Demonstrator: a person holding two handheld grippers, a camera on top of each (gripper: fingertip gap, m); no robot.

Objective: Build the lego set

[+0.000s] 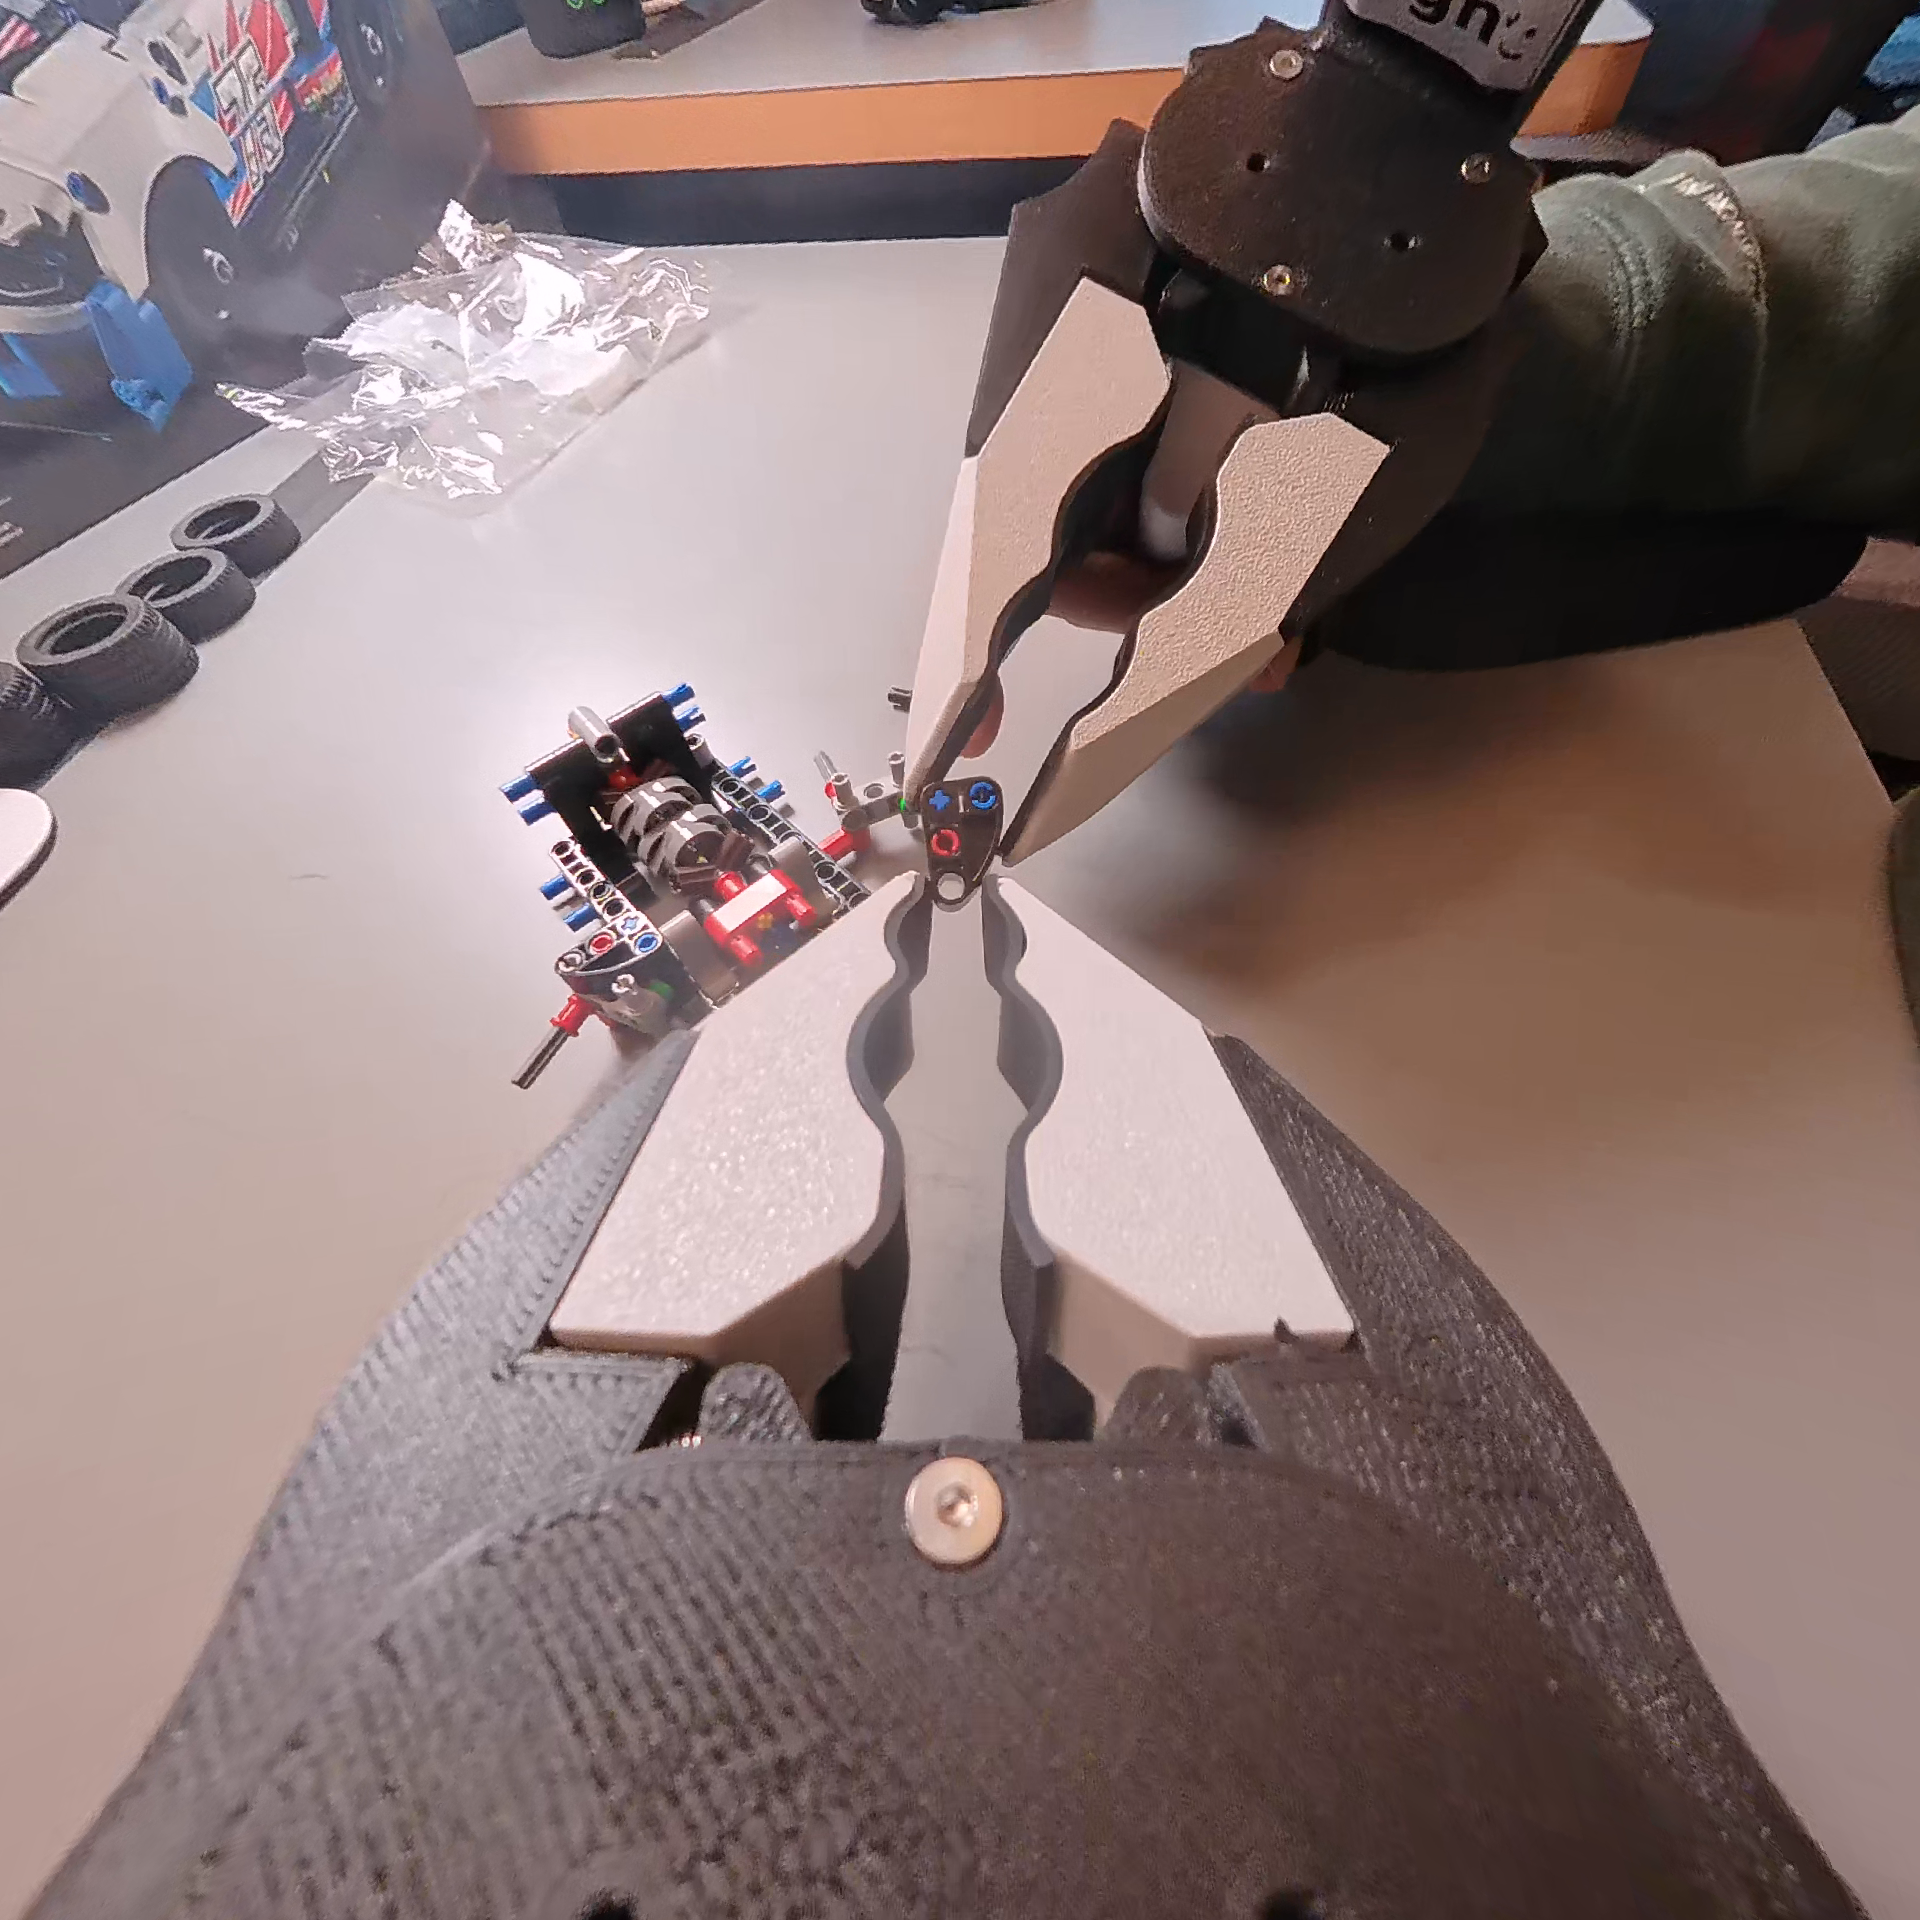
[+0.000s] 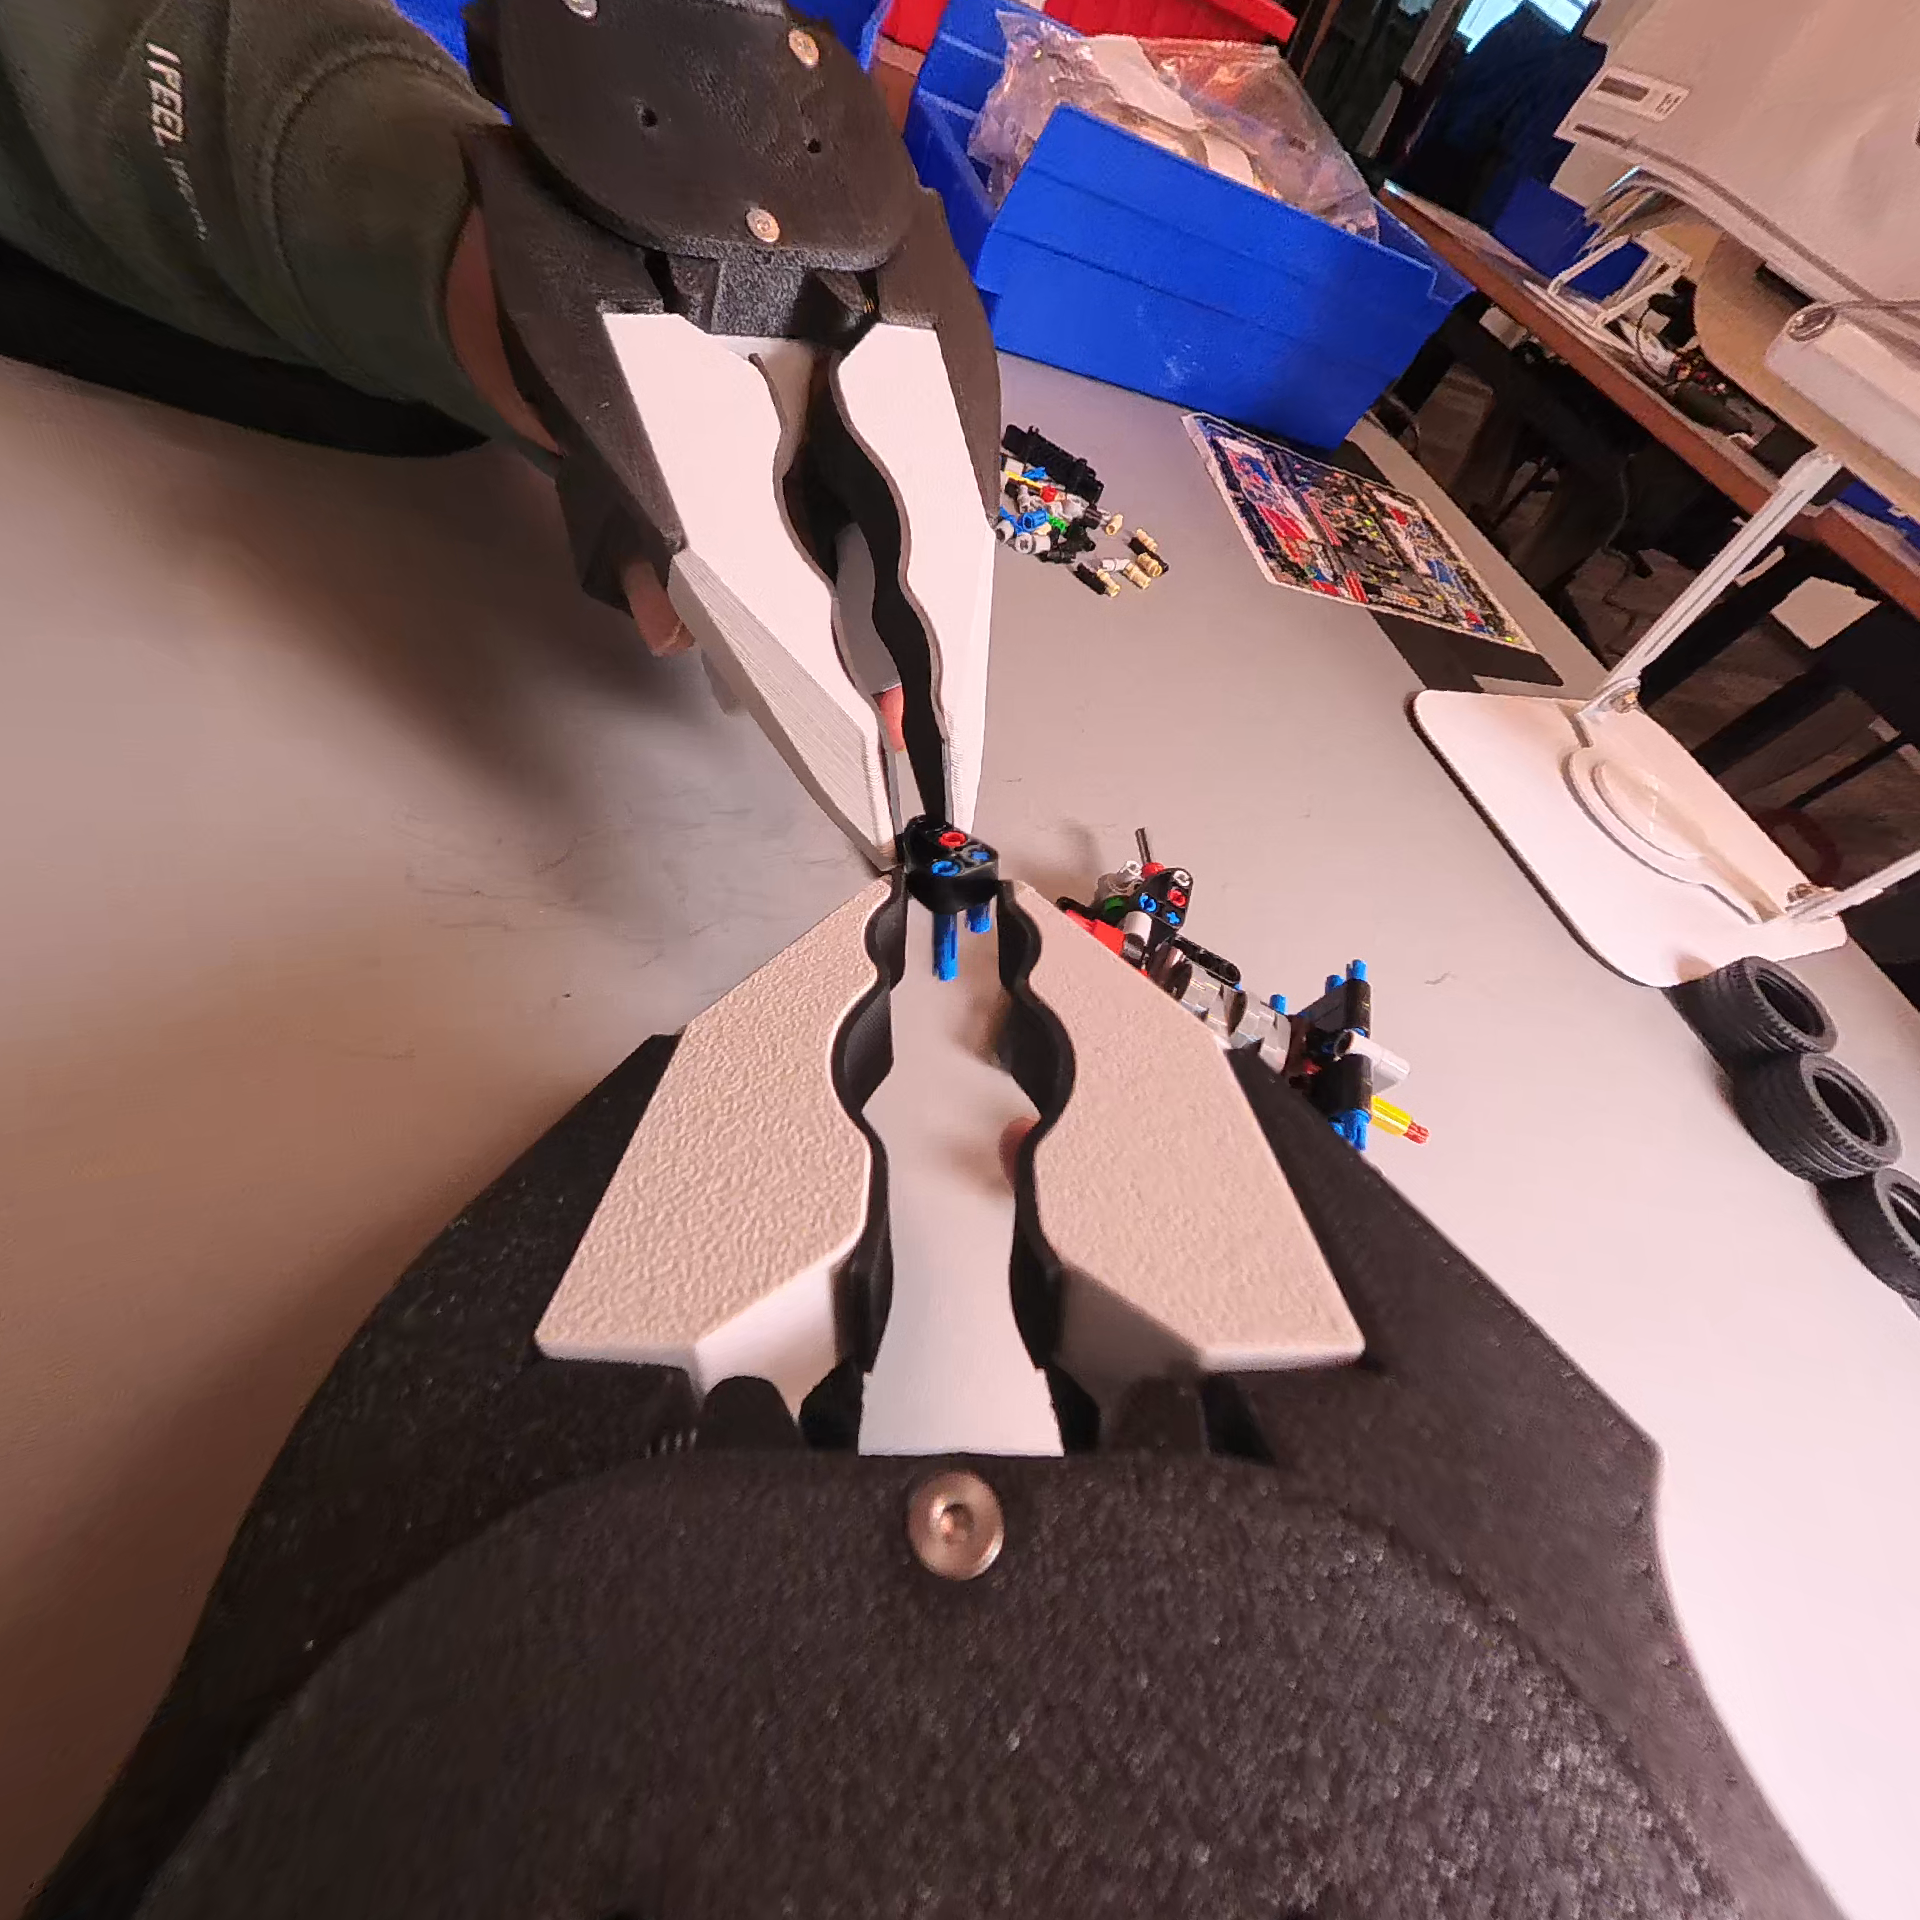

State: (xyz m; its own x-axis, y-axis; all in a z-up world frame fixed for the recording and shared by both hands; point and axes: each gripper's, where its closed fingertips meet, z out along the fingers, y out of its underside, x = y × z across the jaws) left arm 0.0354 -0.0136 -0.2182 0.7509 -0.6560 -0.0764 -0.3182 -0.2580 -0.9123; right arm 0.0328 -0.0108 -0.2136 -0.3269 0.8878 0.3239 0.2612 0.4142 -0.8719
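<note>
I see small white writing on the green sleeve [image 2: 208, 197], printed lettering on the box [image 1: 208, 135], and markings on the gripper strap [image 1: 1455, 36].

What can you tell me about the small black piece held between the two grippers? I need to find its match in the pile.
The small black piece is a roughly triangular, hard-looking plastic connector with rounded corners. One face shows two blue pin ends, a red one and an empty hole near its narrow tip. Blue pins stick out of the other side. It is held above the table. The right gripper pinches its wide end; the left gripper meets its narrow tip, grip unclear.
</note>
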